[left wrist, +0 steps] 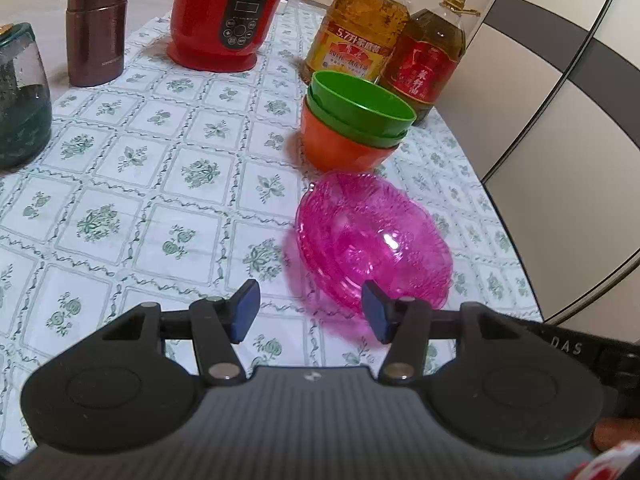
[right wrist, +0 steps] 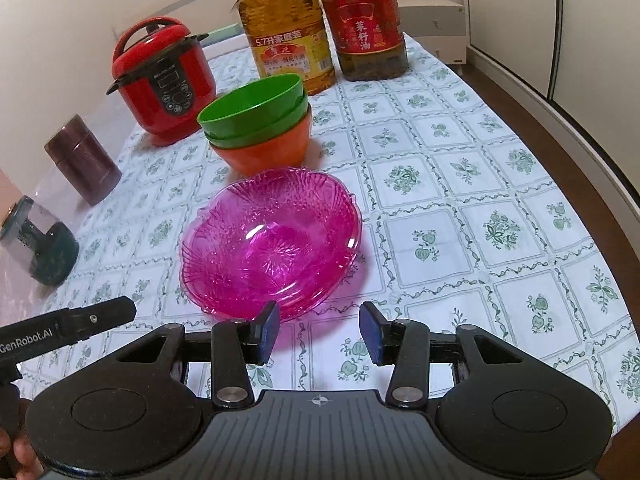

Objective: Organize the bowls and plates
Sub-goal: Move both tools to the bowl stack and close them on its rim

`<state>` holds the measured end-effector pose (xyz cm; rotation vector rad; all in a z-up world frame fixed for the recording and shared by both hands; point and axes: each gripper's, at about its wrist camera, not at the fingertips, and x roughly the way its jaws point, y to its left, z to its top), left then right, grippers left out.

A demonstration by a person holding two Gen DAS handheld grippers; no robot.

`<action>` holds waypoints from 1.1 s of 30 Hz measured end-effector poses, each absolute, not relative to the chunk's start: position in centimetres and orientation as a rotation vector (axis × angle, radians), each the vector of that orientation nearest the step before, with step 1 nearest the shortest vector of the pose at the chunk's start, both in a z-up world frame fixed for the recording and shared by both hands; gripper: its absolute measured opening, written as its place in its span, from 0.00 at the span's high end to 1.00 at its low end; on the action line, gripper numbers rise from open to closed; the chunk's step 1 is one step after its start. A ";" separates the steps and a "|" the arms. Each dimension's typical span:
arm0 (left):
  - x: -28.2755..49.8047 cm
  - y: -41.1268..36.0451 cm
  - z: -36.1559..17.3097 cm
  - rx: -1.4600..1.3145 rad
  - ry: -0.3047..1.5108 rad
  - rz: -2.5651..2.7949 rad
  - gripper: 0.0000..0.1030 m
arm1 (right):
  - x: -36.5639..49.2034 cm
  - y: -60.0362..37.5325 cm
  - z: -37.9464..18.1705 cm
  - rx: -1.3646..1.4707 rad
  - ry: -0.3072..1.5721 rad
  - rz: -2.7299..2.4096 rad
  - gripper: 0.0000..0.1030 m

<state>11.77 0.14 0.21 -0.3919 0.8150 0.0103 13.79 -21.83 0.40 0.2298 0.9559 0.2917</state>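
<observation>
Left gripper (left wrist: 310,314) and right gripper (right wrist: 318,330) both agape, empty, near pink dish (right wrist: 272,244). Bowls (right wrist: 256,128) nested beyond, apparently to save room.

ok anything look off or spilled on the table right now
Nothing spilled or broken. The green bowls sit slightly tilted in the orange bowl; the pink dishes are nested beside that stack. Both grippers hang open, holding nothing.

Clearance around the pink dish and stacked bowls

I see open tablecloth (right wrist: 460,184) right of the pink dish (right wrist: 272,240); stacked bowls (right wrist: 260,128) stand just behind it, oil bottles (right wrist: 288,40) behind those, and the red cooker (right wrist: 164,80), flask (right wrist: 82,160) and jar (right wrist: 40,240) crowd the left.
</observation>
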 end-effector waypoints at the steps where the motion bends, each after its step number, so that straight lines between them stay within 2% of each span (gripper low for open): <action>1: 11.9 0.3 0.3 -0.399 0.812 0.010 0.50 | 13.9 -21.9 0.4 0.233 0.956 0.291 0.57; 10: 14.9 1.9 0.6 -0.427 0.795 0.025 0.50 | 16.0 -22.8 0.6 0.324 0.958 0.313 0.55; 11: 15.5 2.4 0.5 -0.450 0.806 0.024 0.50 | 16.6 -22.9 0.8 0.341 0.958 0.319 0.53; 13: 17.0 3.4 0.6 -0.466 0.812 0.029 0.48 | 18.0 -23.2 1.3 0.380 0.951 0.316 0.32; 14: 17.7 3.7 0.7 -0.462 0.807 0.031 0.46 | 18.9 -23.5 1.6 0.400 0.945 0.317 0.30; 17: 20.0 4.8 0.9 -0.472 0.802 0.032 0.36 | 21.6 -23.7 2.4 0.427 0.936 0.327 0.30; 33: 34.4 6.4 1.3 -0.520 0.824 -0.035 0.34 | 36.7 -21.3 3.8 0.442 0.968 0.388 0.30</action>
